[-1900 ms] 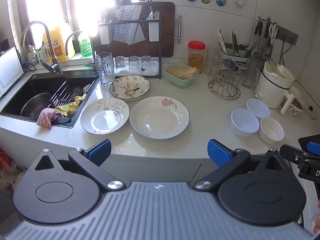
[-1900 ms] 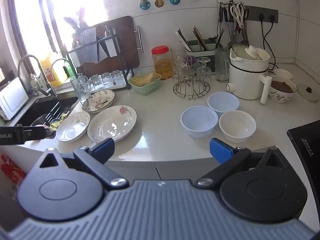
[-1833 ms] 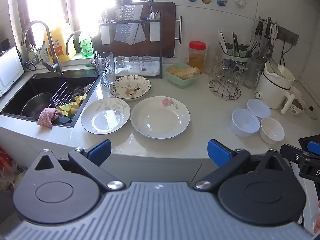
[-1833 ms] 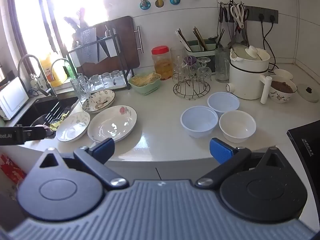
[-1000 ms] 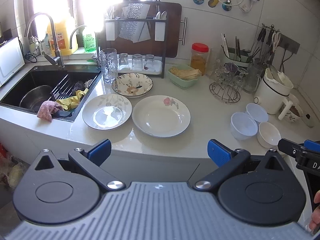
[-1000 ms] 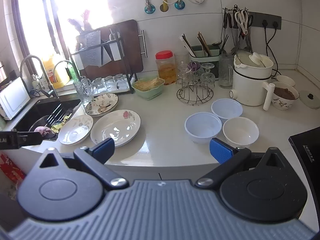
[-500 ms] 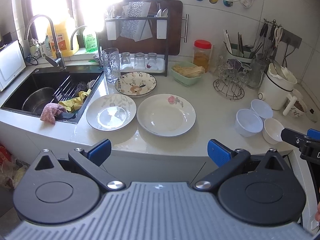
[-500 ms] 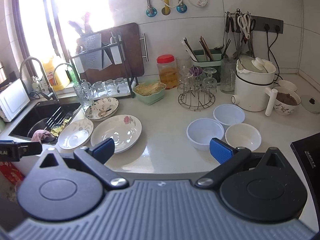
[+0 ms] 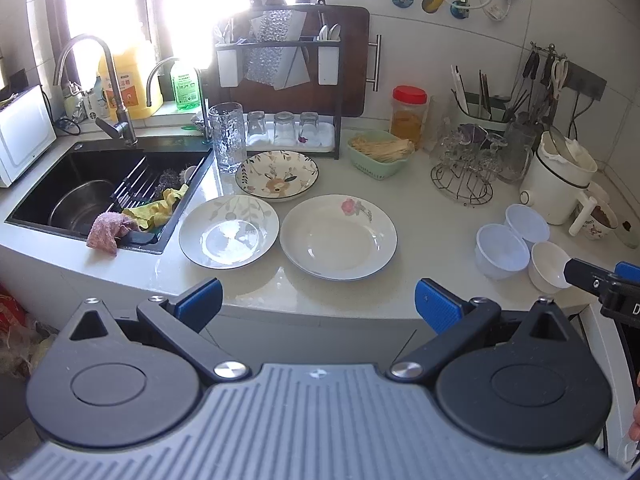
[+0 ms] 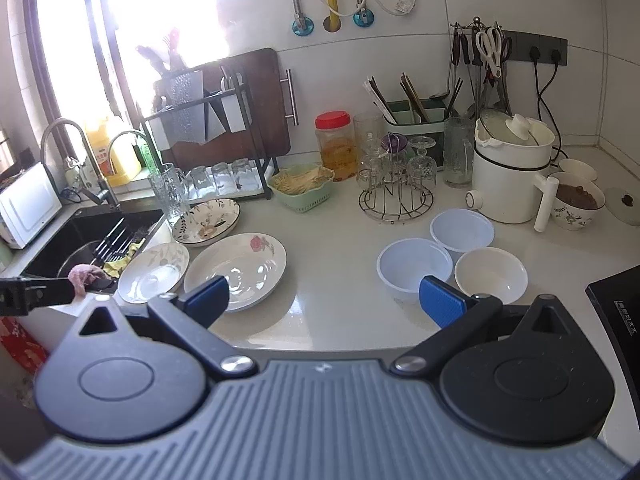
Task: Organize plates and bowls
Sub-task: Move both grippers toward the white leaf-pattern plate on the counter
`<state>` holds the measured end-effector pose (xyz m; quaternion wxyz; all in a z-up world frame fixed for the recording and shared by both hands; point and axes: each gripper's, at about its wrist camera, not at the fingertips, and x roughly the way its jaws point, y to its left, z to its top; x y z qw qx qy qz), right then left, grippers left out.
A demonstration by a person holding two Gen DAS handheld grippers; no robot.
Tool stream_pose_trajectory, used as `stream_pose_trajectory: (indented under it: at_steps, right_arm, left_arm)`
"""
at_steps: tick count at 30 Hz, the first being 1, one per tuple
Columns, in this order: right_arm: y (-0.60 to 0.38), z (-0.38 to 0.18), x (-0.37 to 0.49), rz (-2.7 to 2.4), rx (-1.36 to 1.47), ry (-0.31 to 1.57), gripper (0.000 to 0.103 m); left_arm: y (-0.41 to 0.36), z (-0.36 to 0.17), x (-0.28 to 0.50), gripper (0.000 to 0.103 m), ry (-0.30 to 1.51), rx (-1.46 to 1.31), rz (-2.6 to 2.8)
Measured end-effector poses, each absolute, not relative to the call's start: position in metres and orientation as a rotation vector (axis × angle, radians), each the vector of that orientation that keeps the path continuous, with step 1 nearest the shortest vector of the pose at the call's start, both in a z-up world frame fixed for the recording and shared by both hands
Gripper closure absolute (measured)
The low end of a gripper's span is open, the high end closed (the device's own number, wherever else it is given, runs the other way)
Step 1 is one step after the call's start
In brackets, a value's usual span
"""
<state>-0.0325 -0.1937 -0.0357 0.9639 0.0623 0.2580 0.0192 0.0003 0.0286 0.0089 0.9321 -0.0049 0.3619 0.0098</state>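
Observation:
Three plates lie on the white counter: a large rose plate [image 9: 338,236] [image 10: 236,270], a leaf-pattern plate [image 9: 229,230] [image 10: 154,266] to its left, and a deer-pattern plate [image 9: 277,175] [image 10: 206,222] behind them. Three bowls cluster at the right: two pale blue bowls [image 9: 500,251] [image 10: 414,268] [image 10: 462,232] and a white bowl [image 9: 550,266] [image 10: 490,276]. My left gripper [image 9: 318,304] is open and empty in front of the counter edge, facing the plates. My right gripper [image 10: 324,298] is open and empty, near the front edge between the rose plate and the bowls.
A black sink [image 9: 100,188] with cloths is at the left. A tall glass [image 9: 227,142], a dish rack [image 9: 280,92], a green basket [image 9: 380,154], a jar [image 9: 409,118], a wire glass stand [image 9: 462,178] and a white cooker [image 9: 560,184] line the back.
Both grippers have moved up and forward toward the counter; the plates and bowls now sit lower and closer in both views. Nothing on the counter has moved.

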Motion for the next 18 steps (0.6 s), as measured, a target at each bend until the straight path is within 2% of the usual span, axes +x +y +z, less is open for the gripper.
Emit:
stream_pose_trajectory:
  at_steps: [18]
  right_arm:
    - [-0.1877, -0.0322, -0.0252, 0.037, 0.063, 0.510, 0.000]
  left_arm:
    - [0.0363, 0.0121, 0.0100, 0.000, 0.724, -0.016, 0.040]
